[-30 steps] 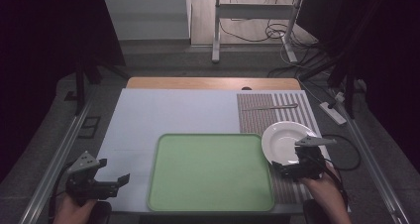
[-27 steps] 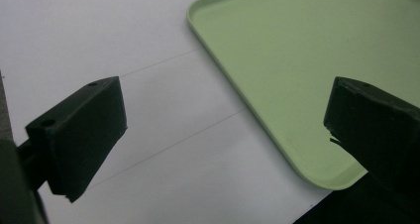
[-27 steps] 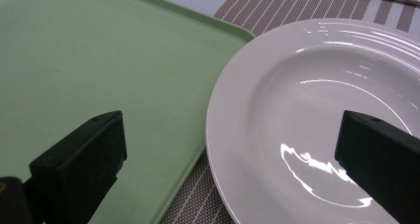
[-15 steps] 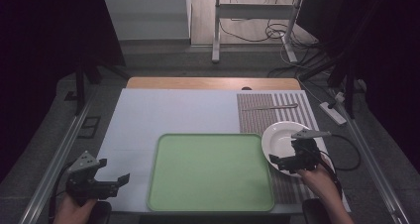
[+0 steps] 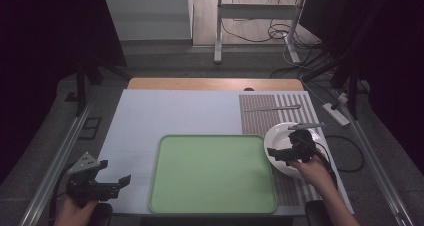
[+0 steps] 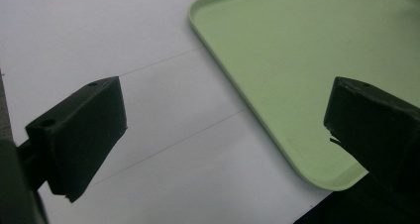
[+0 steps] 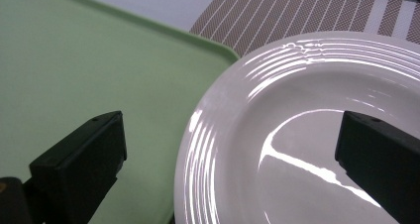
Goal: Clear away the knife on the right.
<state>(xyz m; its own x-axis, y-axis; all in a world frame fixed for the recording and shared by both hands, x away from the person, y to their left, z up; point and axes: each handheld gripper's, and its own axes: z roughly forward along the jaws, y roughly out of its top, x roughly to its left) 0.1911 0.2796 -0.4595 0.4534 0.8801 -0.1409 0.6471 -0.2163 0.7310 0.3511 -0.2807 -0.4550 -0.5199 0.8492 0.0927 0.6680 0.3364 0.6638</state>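
High view. The right hand-held gripper sits over the near-left rim of a round white glossy ceramic plate, its jaws pointing left toward the tray and spread wide, gripping nothing. The plate lies on a brown striped woven placemat at the right side of the table, just beside the right edge of a pale green rectangular plastic tray with rounded corners. Farther back on the placemat lies a slim metal utensil, well apart from the plate; its type is too small to tell. The left hand-held gripper hangs at the near-left corner of the white table surface, just left of the tray, jaws parted and empty.

Left gripper view. Both black jaws stand far apart with nothing between them. Under them lies white surface crossed by two thin lines, and the near corner of the green tray runs beneath the right-hand jaw. The tray is bare.

Right gripper view. Jaws wide. The plate's ribbed rim falls between them, with the left-hand jaw over the green tray and the right-hand jaw over the plate's shiny well. Whether either jaw touches the plate cannot be told. The striped placemat shows beyond the plate.
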